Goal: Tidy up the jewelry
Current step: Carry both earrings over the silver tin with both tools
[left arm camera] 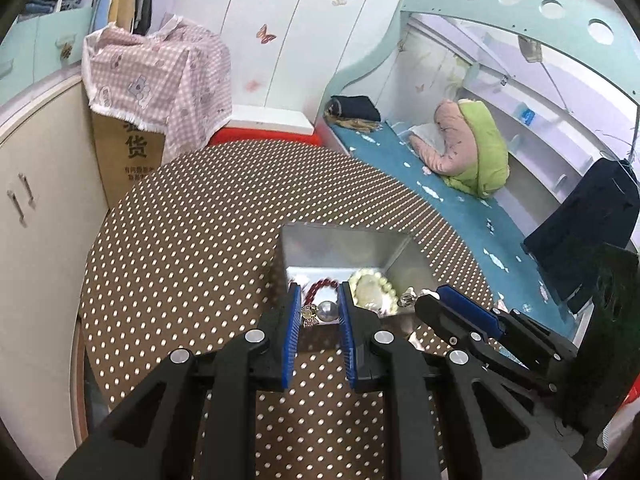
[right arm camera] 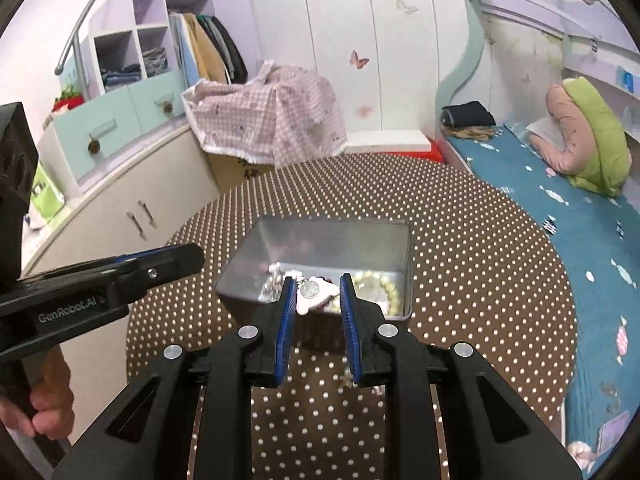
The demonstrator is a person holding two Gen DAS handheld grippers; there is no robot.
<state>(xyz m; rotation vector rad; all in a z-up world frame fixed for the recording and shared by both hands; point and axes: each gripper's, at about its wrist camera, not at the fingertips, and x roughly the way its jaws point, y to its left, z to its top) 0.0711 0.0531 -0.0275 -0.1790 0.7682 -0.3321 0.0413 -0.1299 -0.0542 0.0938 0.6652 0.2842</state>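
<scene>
both the left gripper (left arm camera: 319, 300) and right gripper (right arm camera: 318, 294) hover with jaws parted, gripping nothing, just before the tin box (right arm camera: 407, 248) mid-table (right arm camera: 480, 280). bracelets (right arm camera: 380, 288) lie inside; judging so, loading looks done. next: back away cleanly.

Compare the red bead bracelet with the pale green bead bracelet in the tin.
The red bracelet is dark with small beads, largely hidden behind the left gripper; the pale green bracelet is light, chunkier and mostly visible. The red bracelet lies left, the green right. Both rest inside the metal tin.
</scene>
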